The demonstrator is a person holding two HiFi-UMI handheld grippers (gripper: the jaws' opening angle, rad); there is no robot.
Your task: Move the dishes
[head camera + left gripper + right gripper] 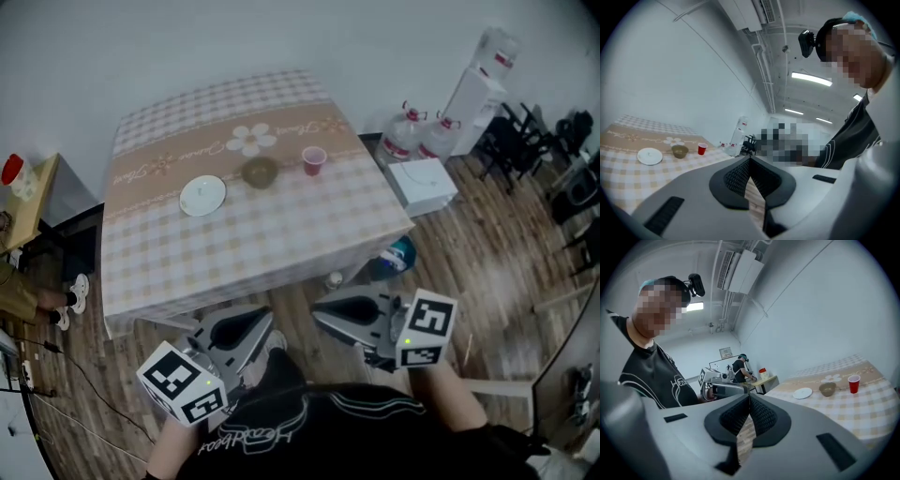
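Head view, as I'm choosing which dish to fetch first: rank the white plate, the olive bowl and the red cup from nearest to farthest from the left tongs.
1. The white plate, at the left end of the row, is nearest the left tongs.
2. The olive bowl, in the middle, is slightly farther back.
3. The red cup, at the right end, is farthest.

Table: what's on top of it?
A white plate, a brown bowl and a red cup stand on its checked cloth. The cloth hides the tabletop itself.
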